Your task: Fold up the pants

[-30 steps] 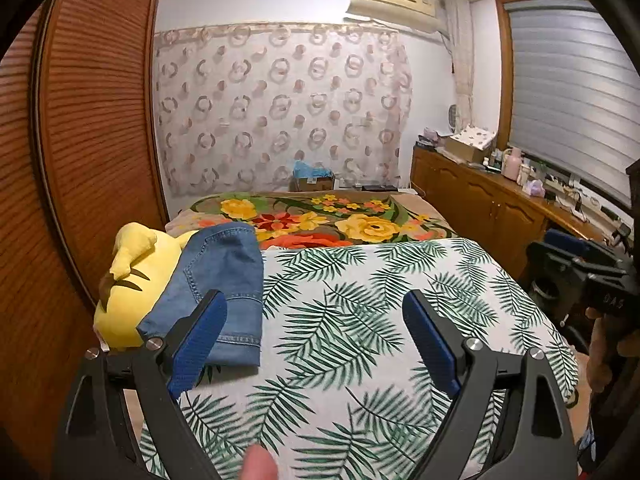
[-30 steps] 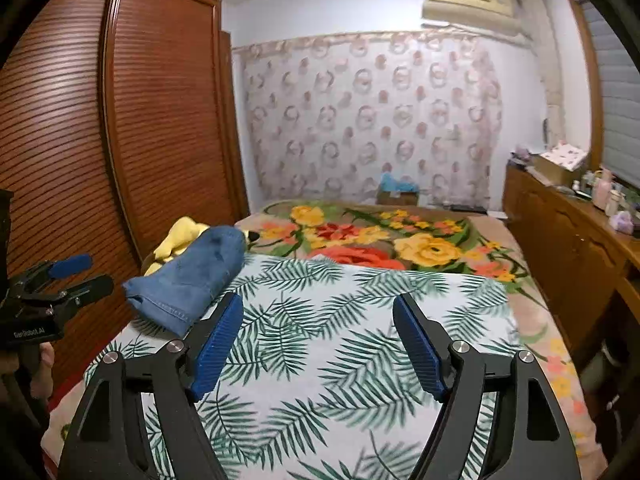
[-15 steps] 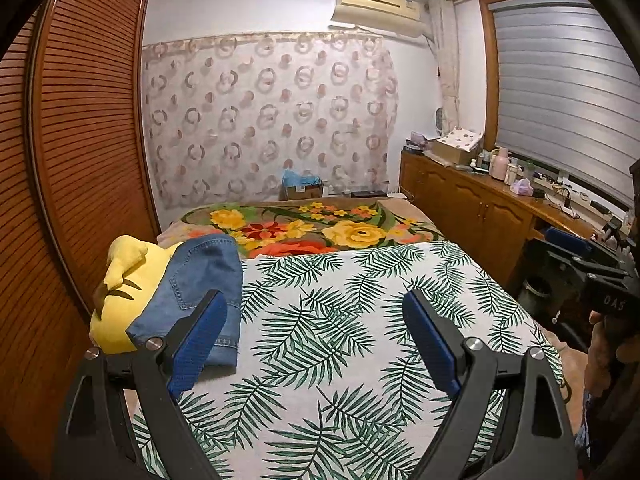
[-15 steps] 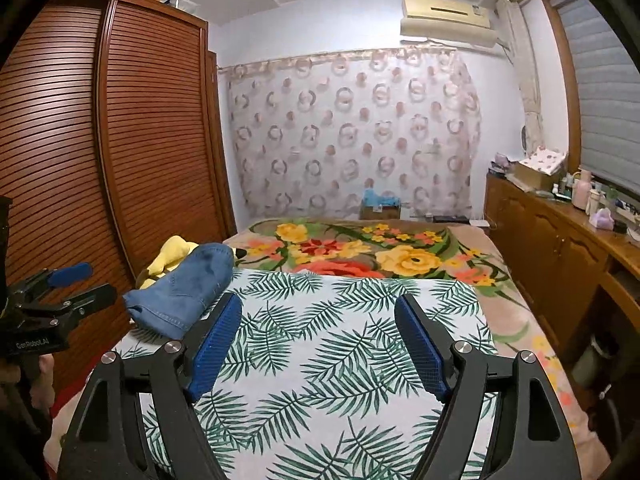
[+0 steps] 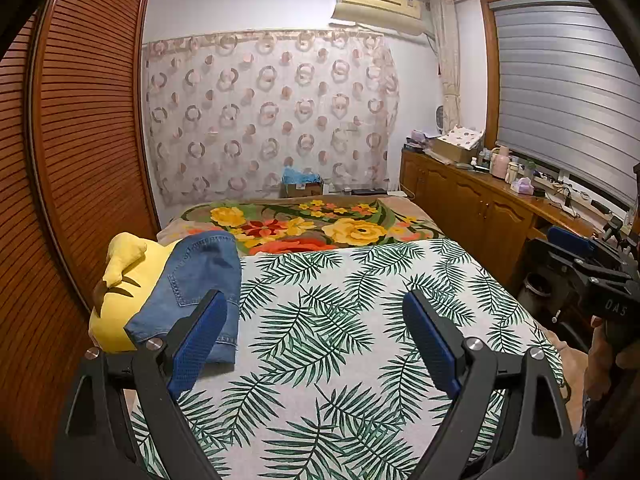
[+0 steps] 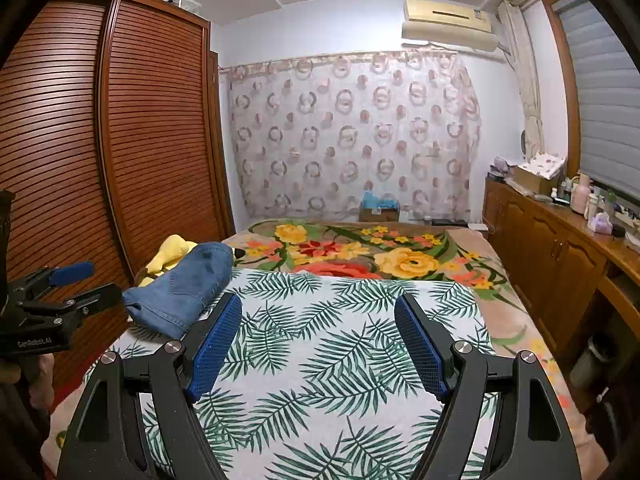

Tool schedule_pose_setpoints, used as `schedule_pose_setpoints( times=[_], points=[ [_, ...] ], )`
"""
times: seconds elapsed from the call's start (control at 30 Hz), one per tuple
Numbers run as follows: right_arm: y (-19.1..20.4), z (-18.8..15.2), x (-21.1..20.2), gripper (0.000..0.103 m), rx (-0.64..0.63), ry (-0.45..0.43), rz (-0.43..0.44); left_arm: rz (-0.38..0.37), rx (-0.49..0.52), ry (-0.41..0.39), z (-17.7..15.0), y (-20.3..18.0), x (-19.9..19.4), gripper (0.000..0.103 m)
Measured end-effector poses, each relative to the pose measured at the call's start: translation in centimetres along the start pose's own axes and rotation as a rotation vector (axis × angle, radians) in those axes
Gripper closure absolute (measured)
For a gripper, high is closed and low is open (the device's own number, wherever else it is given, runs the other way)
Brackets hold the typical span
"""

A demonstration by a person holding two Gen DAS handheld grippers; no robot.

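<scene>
At the left edge of the bed (image 5: 360, 340), the denim pants (image 5: 196, 280) lie in a compact folded bundle, propped on a yellow plush toy (image 5: 120, 276); the folding looks done. The left gripper (image 5: 316, 340) and right gripper (image 6: 318, 340) hover over the leaf-print sheet, jaws wide, holding nothing

— What covers the bed?
— A palm-leaf sheet (image 5: 340, 340) near, a floral blanket (image 5: 316, 226) beyond it.
— And at the left edge?
— A yellow plush toy (image 5: 124, 276), just beside the slatted wooden wardrobe (image 6: 120, 152).
— The far wall?
— A ring-patterned curtain (image 6: 352, 136), an air conditioner (image 6: 448, 24) above. Cluttered wooden bench (image 5: 496, 196) on the right.
</scene>
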State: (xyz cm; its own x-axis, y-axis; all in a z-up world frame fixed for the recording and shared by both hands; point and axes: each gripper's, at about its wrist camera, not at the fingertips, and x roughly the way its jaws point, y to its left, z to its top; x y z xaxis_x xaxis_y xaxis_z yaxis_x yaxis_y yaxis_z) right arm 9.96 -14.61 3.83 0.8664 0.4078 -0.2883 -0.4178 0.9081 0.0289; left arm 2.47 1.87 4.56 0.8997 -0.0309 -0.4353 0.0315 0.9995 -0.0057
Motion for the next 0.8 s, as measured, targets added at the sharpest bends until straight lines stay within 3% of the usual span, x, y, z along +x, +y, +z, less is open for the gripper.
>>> schedule_pose_setpoints(
  times=[0.8],
  points=[
    [-0.72, 0.39, -0.87, 0.023, -0.001, 0.001, -0.011, 0.0, 0.001, 0.0, 0.02, 0.02, -0.01, 0.013]
  ],
)
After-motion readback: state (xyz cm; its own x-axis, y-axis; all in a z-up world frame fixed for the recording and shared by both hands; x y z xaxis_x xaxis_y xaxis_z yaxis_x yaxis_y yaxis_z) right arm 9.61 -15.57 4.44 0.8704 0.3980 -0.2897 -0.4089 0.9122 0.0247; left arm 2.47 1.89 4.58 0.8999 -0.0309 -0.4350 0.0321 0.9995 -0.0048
